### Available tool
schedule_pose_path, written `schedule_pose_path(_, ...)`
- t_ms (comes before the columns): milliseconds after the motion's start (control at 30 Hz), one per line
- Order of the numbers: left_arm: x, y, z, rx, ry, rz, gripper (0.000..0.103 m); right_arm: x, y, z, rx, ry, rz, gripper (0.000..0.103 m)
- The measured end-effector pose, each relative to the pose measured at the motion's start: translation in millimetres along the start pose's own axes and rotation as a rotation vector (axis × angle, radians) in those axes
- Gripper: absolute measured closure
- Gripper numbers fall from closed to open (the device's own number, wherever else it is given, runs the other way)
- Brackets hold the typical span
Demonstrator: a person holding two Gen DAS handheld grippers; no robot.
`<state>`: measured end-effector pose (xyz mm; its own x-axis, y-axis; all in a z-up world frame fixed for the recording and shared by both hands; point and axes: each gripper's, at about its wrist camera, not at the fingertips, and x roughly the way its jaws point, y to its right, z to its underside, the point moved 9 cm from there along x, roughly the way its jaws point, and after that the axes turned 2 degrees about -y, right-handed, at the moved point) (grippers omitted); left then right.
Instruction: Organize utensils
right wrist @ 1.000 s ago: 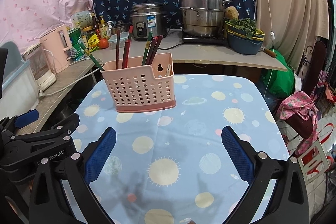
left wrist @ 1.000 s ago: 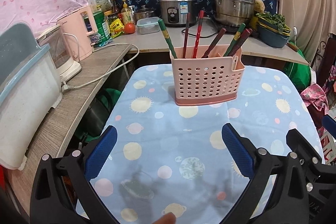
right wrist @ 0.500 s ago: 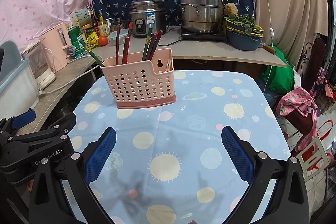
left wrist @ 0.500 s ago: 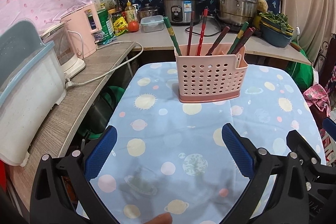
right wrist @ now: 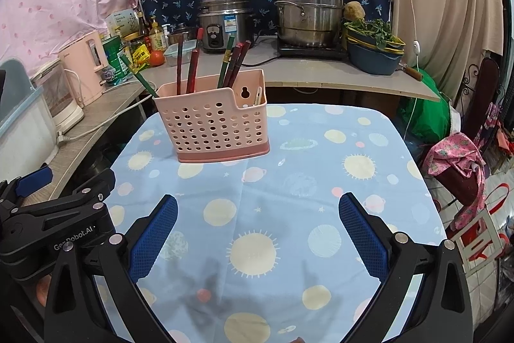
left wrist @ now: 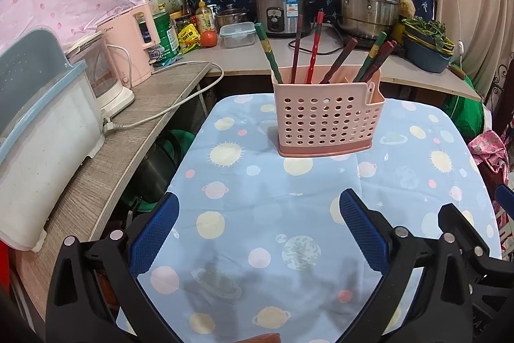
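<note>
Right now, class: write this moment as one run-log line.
left gripper: open, empty | right gripper: open, empty | pink holder: upright on tablecloth | chopsticks: inside holder | contact: none

Plenty of bare tablecloth (left wrist: 257, 208) is left open in front of the pink utensil caddy (left wrist: 324, 121), nothing lying between it and both wide-open grippers. Straight-down access into the caddy is crowded by the chopsticks (left wrist: 313, 49) fanned out above its rim. The left edge is hemmed in by the wooden shelf (left wrist: 122, 150) and its white cord (left wrist: 167, 111)
</note>
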<state>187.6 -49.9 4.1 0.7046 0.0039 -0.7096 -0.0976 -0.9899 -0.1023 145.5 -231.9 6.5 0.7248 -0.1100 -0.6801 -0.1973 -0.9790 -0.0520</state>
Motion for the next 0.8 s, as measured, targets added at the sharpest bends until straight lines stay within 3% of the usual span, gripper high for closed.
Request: schedule_pose_path(800,4,-10,-9,-0.026,-0.008,-0.014,0.008,4,-7,-12,-0.019,0.006,0.015,0.006)
